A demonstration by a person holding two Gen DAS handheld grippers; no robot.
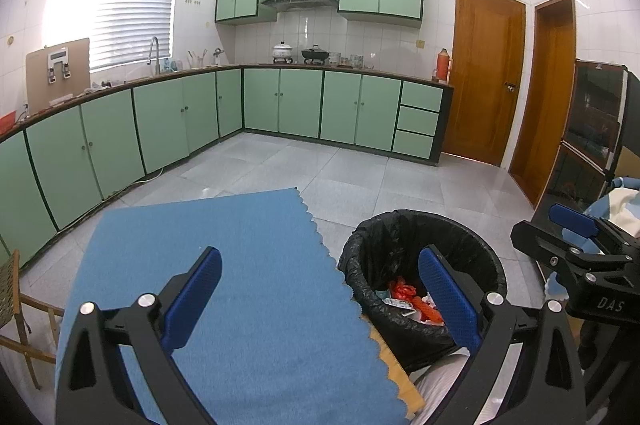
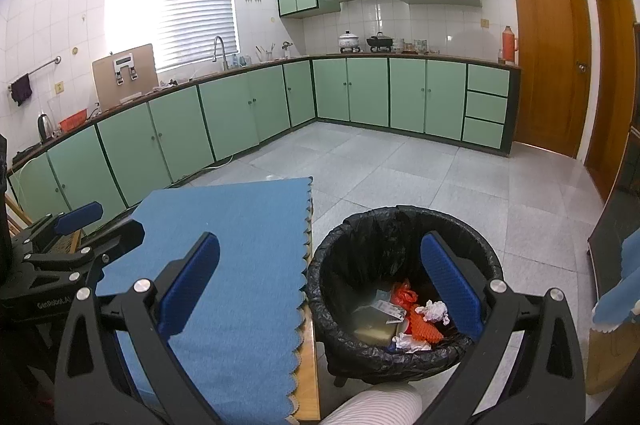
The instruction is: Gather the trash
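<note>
A round bin with a black liner stands on the floor right of the table. Inside lie red wrappers, crumpled white paper and other scraps; they also show in the left wrist view. A blue scalloped cloth covers the table and nothing lies on it. My left gripper is open and empty above the cloth's right edge. My right gripper is open and empty above the bin's left rim. Each gripper shows in the other's view.
Green base cabinets run along the left and far walls with a sink, pots and a red flask on the counter. Two wooden doors stand at the right. A wooden chair is left of the table. Grey tiled floor lies beyond.
</note>
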